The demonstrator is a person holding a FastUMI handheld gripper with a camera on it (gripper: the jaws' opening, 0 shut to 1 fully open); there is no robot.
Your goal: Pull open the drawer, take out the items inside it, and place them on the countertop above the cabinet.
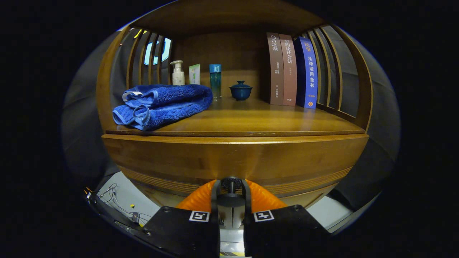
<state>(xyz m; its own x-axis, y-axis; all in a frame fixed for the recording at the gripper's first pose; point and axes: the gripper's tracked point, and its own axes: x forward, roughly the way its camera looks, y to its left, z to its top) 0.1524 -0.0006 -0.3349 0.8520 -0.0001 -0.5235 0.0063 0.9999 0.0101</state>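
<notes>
The wooden cabinet's drawer front [233, 161] stands right ahead of me and looks closed. Its small dark round knob [231, 183] sits between my two fingers, and my gripper [231, 191] is shut on it, a finger pressing on each side. Above the drawer lies the wooden countertop [258, 122]. A folded blue towel [161, 105] rests on its left part, near the front edge. The inside of the drawer is hidden.
At the back of the countertop stand a pump bottle [178, 73], a small green pack [194, 74], a teal bottle [215, 80] and a dark lidded cup [240, 90]. Three upright books [292, 70] stand at the right. Slatted side walls enclose the shelf. Cables [118, 204] lie on the pale floor, lower left.
</notes>
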